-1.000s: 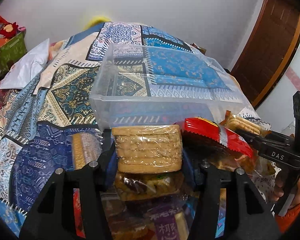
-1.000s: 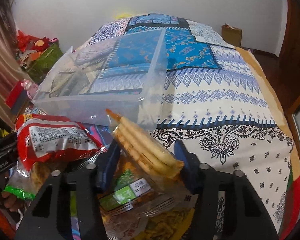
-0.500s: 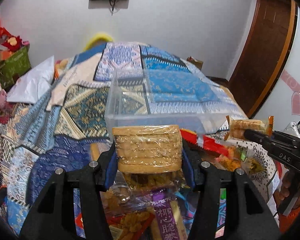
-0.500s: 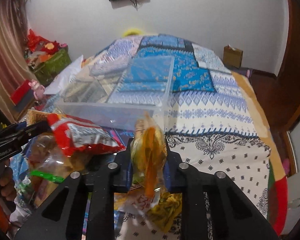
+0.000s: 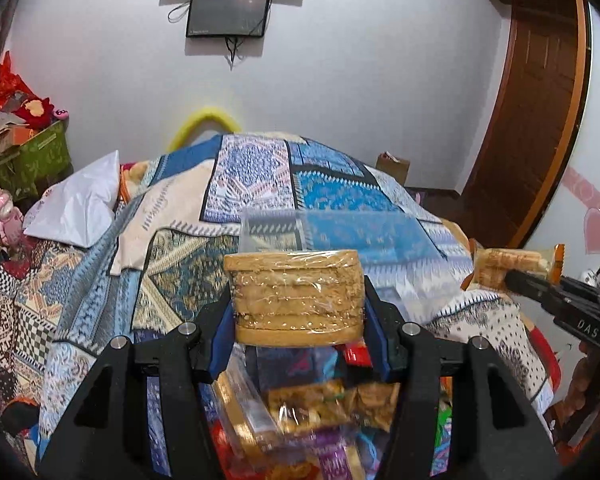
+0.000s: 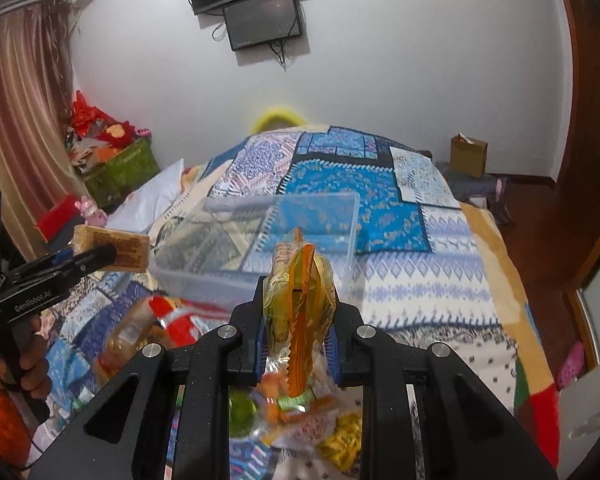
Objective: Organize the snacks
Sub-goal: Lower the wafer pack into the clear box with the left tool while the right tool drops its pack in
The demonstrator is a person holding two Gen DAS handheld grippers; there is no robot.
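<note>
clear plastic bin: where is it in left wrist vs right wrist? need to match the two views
Left wrist: the clear plastic bin is centre frame on the bedspread, right behind the biscuit pack held in the left gripper.
Right wrist: the bin is centre-left, beyond the orange-wrapped snack in the right gripper.
Shared landmark: the wall monitor, top of both.

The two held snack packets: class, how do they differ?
The cracker stack in the left hand-held gripper is clear-wrapped and broad, faces flat. The orange-edged packet in the right hand-held gripper is pinched narrow and stands upright. Both are lifted short of the clear bin.
</note>
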